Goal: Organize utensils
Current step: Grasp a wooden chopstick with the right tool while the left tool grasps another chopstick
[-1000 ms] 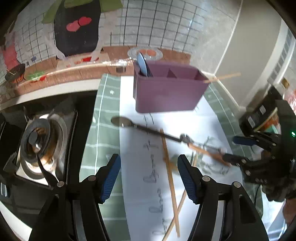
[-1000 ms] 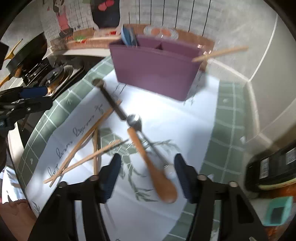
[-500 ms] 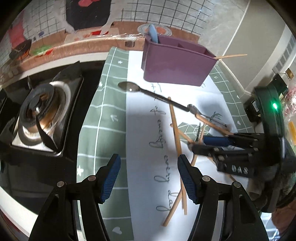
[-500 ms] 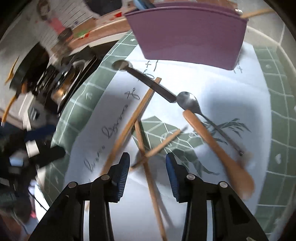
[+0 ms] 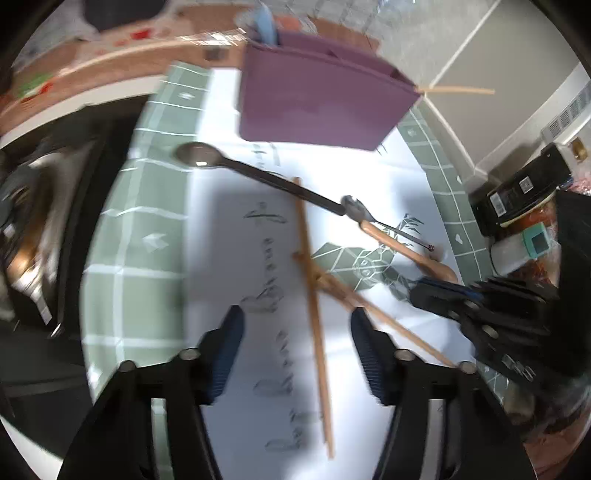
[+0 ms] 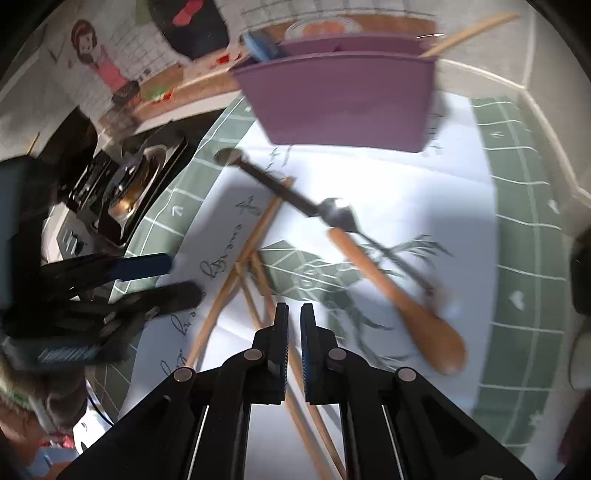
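Wood, thin and stiff, is the material in hand. The right hand-held gripper (image 6: 294,310) points steeply down at the table (image 6: 524,229). Its jaws have just been closing and now stand at a thin slit. A chopstick (image 6: 263,280) crosses that slit, and it reads as pinched, though blur hides the contact itself.

Handling, as a judgement:
- A chopstick is light, rigid and round, so it can roll or pivot between the pads.
- Take hold near mid-length, clear of the crossings, so that the neighbouring sticks stay put.

The left hand-held gripper (image 5: 295,319) has also just been closing. It stands about half open, astride the long chopstick (image 5: 314,332), and its pads touch nothing.

Further out, the loose sticks lie crossed on a printed white sheet (image 5: 229,229) over a green grid mat (image 5: 129,280). A wooden spoon (image 6: 399,299), a small metal spoon (image 6: 340,216) and a black-handled spoon (image 5: 258,173) lie overlapped beyond them. All three are stiff; the metal ones are likely slippery.

The purple utensil caddy (image 6: 347,99) stands at the far edge of the sheet. One stick (image 5: 458,89) and a blue utensil (image 5: 267,24) already stand in it.
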Demonstrator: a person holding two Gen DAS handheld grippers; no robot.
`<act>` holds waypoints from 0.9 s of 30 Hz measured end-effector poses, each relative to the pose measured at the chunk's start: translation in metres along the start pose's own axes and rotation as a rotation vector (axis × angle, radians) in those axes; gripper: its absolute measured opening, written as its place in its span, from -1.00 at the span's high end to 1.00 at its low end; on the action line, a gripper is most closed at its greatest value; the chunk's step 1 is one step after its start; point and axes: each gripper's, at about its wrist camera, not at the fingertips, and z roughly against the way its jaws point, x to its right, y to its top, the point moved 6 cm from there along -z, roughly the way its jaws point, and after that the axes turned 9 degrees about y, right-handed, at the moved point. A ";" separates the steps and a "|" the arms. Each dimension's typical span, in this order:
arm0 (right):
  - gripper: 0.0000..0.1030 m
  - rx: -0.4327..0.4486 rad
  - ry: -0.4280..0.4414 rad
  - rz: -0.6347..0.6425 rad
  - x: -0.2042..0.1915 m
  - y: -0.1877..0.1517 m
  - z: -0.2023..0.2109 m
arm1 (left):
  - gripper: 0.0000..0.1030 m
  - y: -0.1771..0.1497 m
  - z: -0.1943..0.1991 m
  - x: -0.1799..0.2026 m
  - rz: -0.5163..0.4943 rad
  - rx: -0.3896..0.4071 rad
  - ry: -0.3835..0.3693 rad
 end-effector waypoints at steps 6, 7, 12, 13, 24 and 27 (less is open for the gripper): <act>0.87 0.024 -0.005 -0.021 0.017 -0.012 0.013 | 0.22 0.043 -0.038 0.013 -0.010 -0.133 0.074; 0.87 0.029 -0.013 -0.016 0.018 -0.014 0.014 | 0.22 0.050 -0.043 0.015 -0.018 -0.150 0.089; 0.81 0.048 -0.069 0.011 0.027 -0.023 0.021 | 0.52 0.065 -0.059 0.025 -0.086 -0.181 0.168; 0.74 0.051 -0.080 0.014 0.029 -0.025 0.024 | 0.66 0.066 -0.059 0.027 -0.098 -0.175 0.183; 0.27 -0.001 -0.049 0.227 -0.014 -0.030 0.017 | 0.87 0.025 -0.031 -0.006 -0.002 -0.079 0.099; 0.59 -0.067 0.002 0.289 -0.033 -0.034 -0.001 | 0.87 0.006 -0.019 -0.024 0.057 -0.055 0.078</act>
